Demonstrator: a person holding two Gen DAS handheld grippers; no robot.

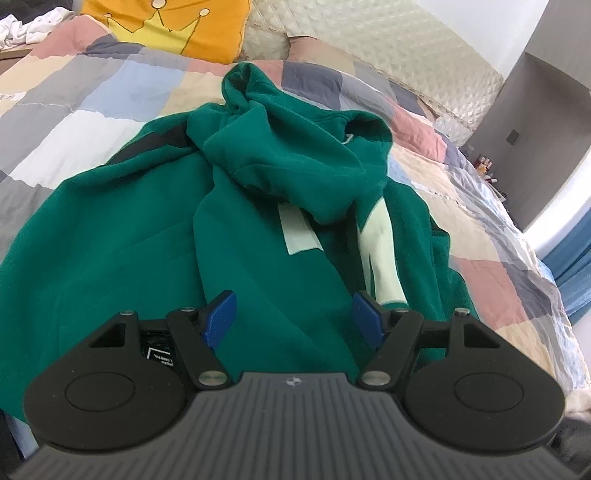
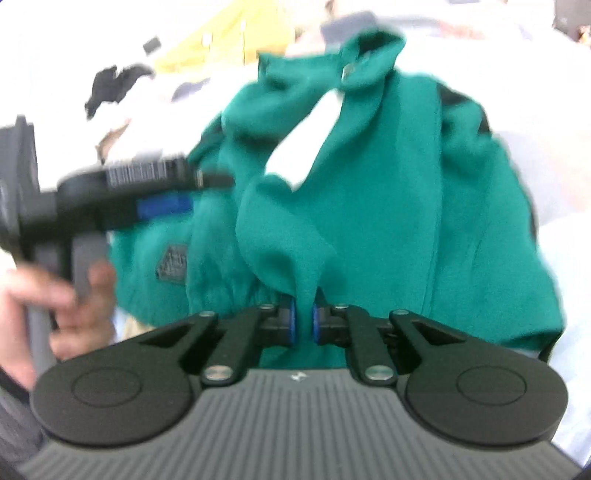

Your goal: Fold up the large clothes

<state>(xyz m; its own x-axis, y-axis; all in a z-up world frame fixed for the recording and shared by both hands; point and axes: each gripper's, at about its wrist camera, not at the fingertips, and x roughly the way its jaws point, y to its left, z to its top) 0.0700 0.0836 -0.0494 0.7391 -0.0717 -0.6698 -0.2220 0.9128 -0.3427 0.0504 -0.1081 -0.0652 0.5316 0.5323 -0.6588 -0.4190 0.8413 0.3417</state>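
Observation:
A green hoodie (image 1: pixel 258 206) lies crumpled on a patchwork quilt (image 1: pixel 85 96), hood bunched toward the far end and pale drawstrings across its middle. My left gripper (image 1: pixel 293 319) hovers open over the near part of the hoodie, with its blue pads (image 1: pixel 221 317) wide apart and the cloth below them. In the blurred right wrist view, my right gripper (image 2: pixel 303 321) is shut on a raised fold of the green hoodie (image 2: pixel 369 206) near its gathered hem. The left gripper (image 2: pixel 192 194) shows there at the left, held by a person's hand (image 2: pixel 55 295).
An orange pillow with a yellow crown (image 1: pixel 166 26) and a quilted headboard (image 1: pixel 369 48) stand at the far end of the bed. White clothes (image 1: pixel 26 26) lie at the top left. The bed's edge and a blue curtain (image 1: pixel 572 273) are on the right.

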